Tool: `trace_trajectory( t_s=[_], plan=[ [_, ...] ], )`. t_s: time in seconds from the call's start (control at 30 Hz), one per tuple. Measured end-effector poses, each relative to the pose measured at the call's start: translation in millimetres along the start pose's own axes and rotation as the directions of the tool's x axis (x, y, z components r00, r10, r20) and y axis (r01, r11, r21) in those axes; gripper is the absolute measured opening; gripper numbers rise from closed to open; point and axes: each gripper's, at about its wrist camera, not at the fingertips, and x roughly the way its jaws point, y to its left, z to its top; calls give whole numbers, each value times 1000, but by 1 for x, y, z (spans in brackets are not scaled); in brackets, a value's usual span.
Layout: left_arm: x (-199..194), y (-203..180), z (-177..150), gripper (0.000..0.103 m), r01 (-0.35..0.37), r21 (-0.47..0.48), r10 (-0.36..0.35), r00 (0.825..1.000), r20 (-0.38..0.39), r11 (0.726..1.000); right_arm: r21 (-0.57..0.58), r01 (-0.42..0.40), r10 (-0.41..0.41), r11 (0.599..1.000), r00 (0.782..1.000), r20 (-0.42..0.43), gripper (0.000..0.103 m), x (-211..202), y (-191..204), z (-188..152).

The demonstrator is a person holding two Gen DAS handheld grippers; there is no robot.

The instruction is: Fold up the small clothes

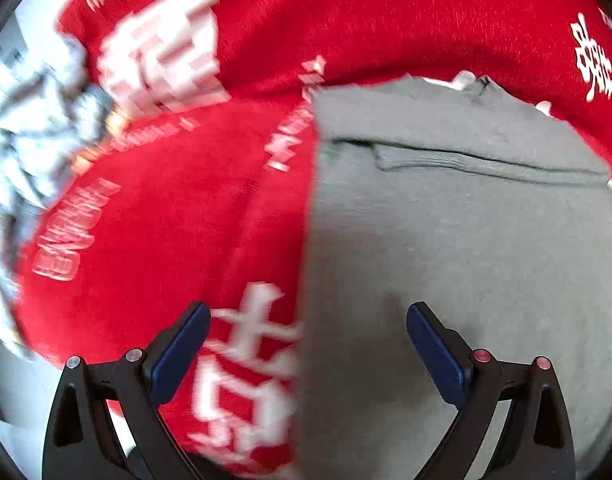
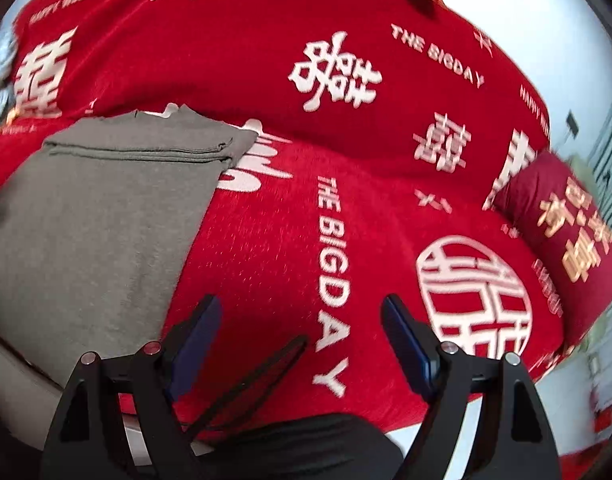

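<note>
A: What sits near each hand-held gripper?

B: Left hand-held gripper (image 1: 308, 344) is spread, empty, over the grey garment's (image 1: 446, 240) edge on the red blanket (image 1: 166, 208). Right hand-held gripper (image 2: 300, 332), also spread, hovers over blanket; garment (image 2: 106, 208) lies left.

A: Beyond?

B: Dark-red pillow (image 2: 566, 232) far right; left background too blurred.
</note>
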Motion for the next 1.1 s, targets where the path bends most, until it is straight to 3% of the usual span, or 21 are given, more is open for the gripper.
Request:
trace_trajectory(
  t_s=[0.1, 0.2, 0.27, 0.43, 0.63, 0.73, 0.8, 0.87, 0.93, 1.1],
  plan=[
    [5, -29, 8, 99, 57, 8, -57, 998, 39, 998, 5, -2, 2, 1000, 1000, -30, 85, 3, 9, -9],
    [23, -61, 17, 103, -36, 97, 26, 994, 103, 995, -23, -8, 7, 1000, 998, -60, 85, 12, 17, -14],
    [24, -65, 14, 103, -77, 87, 52, 963, 263, 993, -33, -14, 12, 999, 998, -57, 85, 11, 17, -14],
    [27, -76, 16, 103, -163, 126, 118, 945, 306, 978, 12, 16, -15, 1000, 999, -45, 85, 9, -3, -13],
    [33, -60, 25, 103, -43, 83, 19, 965, 263, 996, 125, 7, 0, 992, 998, -57, 85, 12, -35, -16],
    [45, -40, 25, 103, 130, 1, -127, 971, 201, 992, 187, -7, 15, 982, 999, -44, 85, 9, -50, -15],
    [47, -24, 24, 103, 228, -38, -215, 953, 212, 973, 218, -20, 28, 976, 999, -34, 85, 8, -58, -14],
    [48, -26, 22, 103, 219, -24, -209, 955, 211, 975, 252, -32, 38, 967, 999, -19, 85, 5, -65, -13],
    [49, -38, 22, 103, 154, 11, -153, 967, 204, 988, 271, -41, 46, 962, 999, -12, 85, 5, -69, -13],
    [50, -33, 21, 103, 190, -8, -184, 961, 209, 982, 281, -47, 52, 959, 999, -12, 85, 7, -72, -16]
  ],
)
